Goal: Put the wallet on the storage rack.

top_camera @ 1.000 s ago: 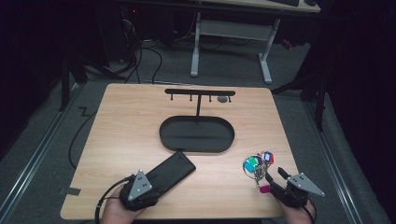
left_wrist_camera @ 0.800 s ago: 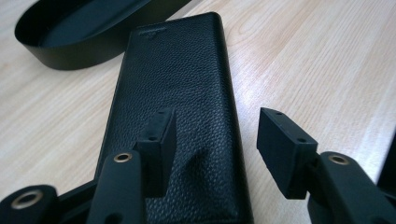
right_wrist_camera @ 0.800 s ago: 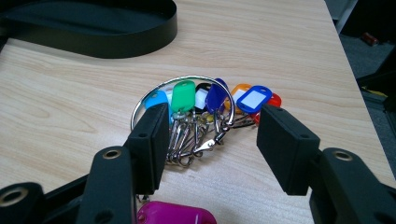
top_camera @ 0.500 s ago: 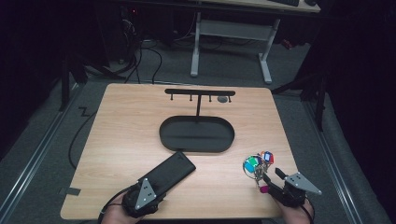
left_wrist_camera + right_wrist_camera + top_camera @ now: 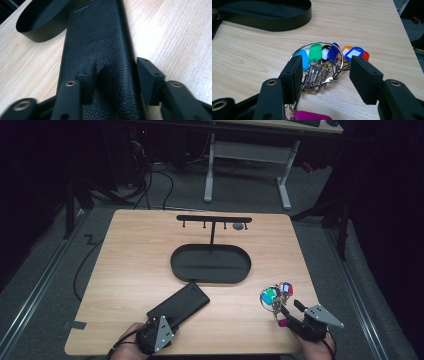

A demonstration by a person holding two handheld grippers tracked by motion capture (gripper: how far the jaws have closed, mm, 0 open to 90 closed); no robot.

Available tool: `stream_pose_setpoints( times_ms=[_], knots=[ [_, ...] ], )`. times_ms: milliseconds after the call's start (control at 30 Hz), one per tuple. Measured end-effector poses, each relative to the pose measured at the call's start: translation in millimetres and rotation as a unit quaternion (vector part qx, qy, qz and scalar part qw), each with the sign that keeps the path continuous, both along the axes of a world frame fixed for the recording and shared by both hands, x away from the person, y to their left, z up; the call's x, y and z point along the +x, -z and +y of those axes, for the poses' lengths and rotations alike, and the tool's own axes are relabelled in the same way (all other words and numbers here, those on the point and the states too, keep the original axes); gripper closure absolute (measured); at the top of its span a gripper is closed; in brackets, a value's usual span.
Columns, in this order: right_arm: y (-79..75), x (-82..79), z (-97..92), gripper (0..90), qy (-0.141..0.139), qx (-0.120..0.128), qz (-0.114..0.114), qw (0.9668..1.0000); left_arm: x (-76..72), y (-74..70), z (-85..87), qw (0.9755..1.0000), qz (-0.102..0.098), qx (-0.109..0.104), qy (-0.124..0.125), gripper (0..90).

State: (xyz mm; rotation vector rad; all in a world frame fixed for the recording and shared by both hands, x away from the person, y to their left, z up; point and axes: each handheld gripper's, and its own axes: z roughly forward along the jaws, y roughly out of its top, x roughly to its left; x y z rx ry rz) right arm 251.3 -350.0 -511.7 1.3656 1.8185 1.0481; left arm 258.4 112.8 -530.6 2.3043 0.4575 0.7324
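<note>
Left gripper (image 5: 112, 75): the jaws stand partly apart and have just been closing. One jaw sits over the grained top face of the black leather wallet (image 5: 100, 50); the other hangs past the wallet's long edge, over bare wood. Whether either pad presses on the leather cannot be told. The wallet lies flat on the table (image 5: 175, 30) and runs straight ahead from the jaws. Beyond its far end lies the rim of the black oval tray (image 5: 37, 27).

Right gripper (image 5: 325, 72): the jaws stand wide apart and grip nothing. Between them, resting on the wood, is the key ring (image 5: 317, 60), a metal hoop with a fan of coloured tags: blue, green, white, dark blue, orange and red. Its metal clips trail back toward the jaws. A magenta tag (image 5: 310, 116) lies just below the gap, close to the gripper body. The tray wall is farther ahead of the jaws.

High view: the left gripper (image 5: 167, 322) is at the near end of the wallet (image 5: 178, 305). The right gripper (image 5: 287, 312) is just short of the key ring (image 5: 274, 296). The tray (image 5: 210, 265) lies between and ahead of both grippers, with a black T-shaped hook stand (image 5: 214, 222) rising from it.
</note>
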Motion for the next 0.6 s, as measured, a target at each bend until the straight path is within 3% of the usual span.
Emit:
stream_pose_setpoints(
  times_ms=[200, 500, 600],
  knots=[
    [0.4, -0.3, -2.4, 44.5, 0.001, 0.007, 0.001, 1.0, 0.4, -3.6, 1.5, 1.0, 0.006, -0.002, 0.003, 68.6],
    [1.7, 0.7, -3.0, 44.5, -0.001, 0.01, 0.004, 0.9999, -1.2, -5.0, 1.9, 1.0, -0.004, -0.005, 0.0, 75.4],
    [1.7, 0.6, -3.4, 44.6, 0.0, 0.01, 0.003, 0.9999, -0.9, -7.1, 3.4, 0.9999, -0.002, -0.016, -0.003, 76.2]
  ],
)
